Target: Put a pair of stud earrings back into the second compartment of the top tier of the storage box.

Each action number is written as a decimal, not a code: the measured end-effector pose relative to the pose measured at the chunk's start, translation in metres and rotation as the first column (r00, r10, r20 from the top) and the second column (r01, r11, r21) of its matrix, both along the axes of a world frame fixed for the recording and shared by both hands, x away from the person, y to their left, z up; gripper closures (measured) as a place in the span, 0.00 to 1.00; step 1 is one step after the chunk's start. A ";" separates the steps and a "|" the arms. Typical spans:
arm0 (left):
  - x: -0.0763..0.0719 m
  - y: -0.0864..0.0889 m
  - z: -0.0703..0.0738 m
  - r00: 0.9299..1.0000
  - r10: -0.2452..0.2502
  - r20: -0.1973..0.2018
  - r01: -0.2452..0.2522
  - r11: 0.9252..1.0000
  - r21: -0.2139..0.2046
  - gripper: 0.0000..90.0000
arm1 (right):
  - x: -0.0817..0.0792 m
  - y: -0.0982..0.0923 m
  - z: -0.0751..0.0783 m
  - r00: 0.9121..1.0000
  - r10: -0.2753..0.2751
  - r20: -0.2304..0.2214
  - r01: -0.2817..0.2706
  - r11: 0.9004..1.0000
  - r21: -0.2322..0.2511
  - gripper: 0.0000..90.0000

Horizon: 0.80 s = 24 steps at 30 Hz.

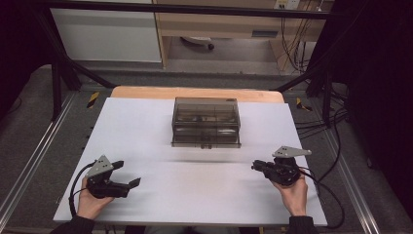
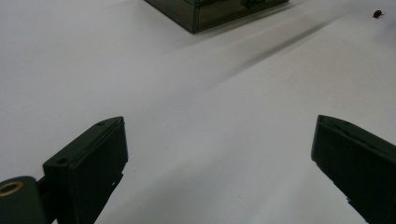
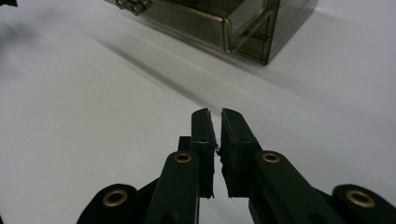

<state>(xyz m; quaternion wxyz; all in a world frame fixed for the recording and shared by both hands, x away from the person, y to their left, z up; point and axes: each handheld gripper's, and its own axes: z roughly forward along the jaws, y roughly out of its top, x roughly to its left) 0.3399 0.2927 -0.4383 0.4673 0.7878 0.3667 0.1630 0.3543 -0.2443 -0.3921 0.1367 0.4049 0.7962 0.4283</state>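
- Smoke-tinted clear plastic box with a hinged lid and small front latches [image 1: 206, 122] is sitting toward the far middle of the white table sheet [image 1: 160, 195], well apart from both grippers.
- Walls are looking thin, rigid and glossy, so I am judging it light, stiff and slippery, and liable to skid or crack if pinched hard.
- Dim shapes are showing inside through the tint; what they are I cannot tell.
- Best holds, as I am reading it, are the latches at the front edge [image 3: 133, 5] for opening, or a side wall near a corner [image 3: 247, 35] for steadying.
- Left gripper [image 1: 127, 174] is resting near the sheet's near left, held in the person's left hand [image 1: 87, 202], its jaws standing wide apart and holding nothing.
- Right gripper [image 3: 215, 116] is lying near the sheet's near right, its jaws drawn almost together with a thin slit between them, gripping nothing.
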 end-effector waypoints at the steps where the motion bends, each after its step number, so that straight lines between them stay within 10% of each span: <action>1: 0.000 0.000 0.000 1.000 0.000 0.000 0.000 1.000 0.000 0.04 | 0.000 0.002 0.002 1.000 0.004 0.003 -0.004 1.000 0.001 0.94; 24: 0.000 0.000 0.000 1.000 0.000 -0.001 0.000 1.000 -0.001 0.04 | 0.019 0.059 0.048 0.994 0.063 0.086 -0.064 0.998 0.007 0.94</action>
